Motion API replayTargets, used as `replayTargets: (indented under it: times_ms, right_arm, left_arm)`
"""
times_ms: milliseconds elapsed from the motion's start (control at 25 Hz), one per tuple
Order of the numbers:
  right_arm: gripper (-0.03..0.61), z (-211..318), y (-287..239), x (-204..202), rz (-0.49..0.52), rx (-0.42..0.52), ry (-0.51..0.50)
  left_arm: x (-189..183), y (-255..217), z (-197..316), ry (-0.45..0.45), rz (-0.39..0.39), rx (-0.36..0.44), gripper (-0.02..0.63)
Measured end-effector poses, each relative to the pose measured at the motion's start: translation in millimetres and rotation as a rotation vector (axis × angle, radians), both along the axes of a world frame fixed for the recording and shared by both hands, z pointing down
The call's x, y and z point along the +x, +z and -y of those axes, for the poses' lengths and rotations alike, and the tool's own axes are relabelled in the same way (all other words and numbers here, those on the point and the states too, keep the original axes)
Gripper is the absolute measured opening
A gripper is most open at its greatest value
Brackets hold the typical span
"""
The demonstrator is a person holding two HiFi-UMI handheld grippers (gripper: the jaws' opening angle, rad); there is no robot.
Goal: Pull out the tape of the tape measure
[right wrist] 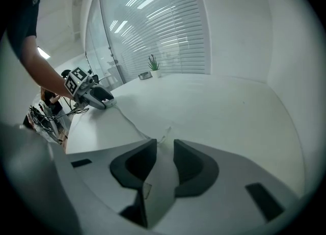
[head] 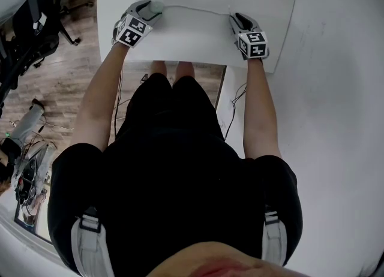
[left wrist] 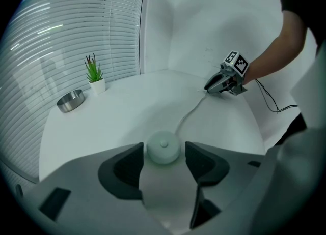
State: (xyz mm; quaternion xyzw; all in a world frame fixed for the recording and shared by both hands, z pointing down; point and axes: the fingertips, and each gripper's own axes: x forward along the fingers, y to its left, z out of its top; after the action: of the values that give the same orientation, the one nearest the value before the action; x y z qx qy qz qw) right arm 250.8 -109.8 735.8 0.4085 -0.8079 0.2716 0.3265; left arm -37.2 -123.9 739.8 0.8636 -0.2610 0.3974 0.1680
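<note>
Both arms reach forward, the 2 grippers low over the table (head: 198, 42). The left gripper (head: 151, 11) has its jaws loosely apart around the tape measure (left wrist: 163, 148). The right gripper (right wrist: 164, 150) has its jaws slightly apart, empty, just behind the tape (right wrist: 133, 122).

light: bright, even | shadows: soft | edges: fisheye-warped, dark corners

Beyond the far edge of the white surface (head: 198, 36), slatted blinds (left wrist: 76, 35) let in daylight beside a plain white wall (left wrist: 214, 20). A small potted plant (left wrist: 94, 76) and a metal bowl (left wrist: 70, 100) sit at the far corner of the surface. Wood-plank floor (head: 60, 90) lies below it.
</note>
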Motion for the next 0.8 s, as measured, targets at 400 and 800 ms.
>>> replayTargets:
  times_ms: [400,800]
  right_arm:
    - [0.144,7.4,-19.0,3.0,0.049,0.049,0.033]
    - [0.134,22.7,-118.7,-26.8,0.179,0.229,0.017]
  left_arm:
    - [-8.4,-37.4,8.4,-0.079,-0.133,0.048,0.319]
    - [-1.7,-154.5,14.6,-0.148,-0.325,0.213,0.286]
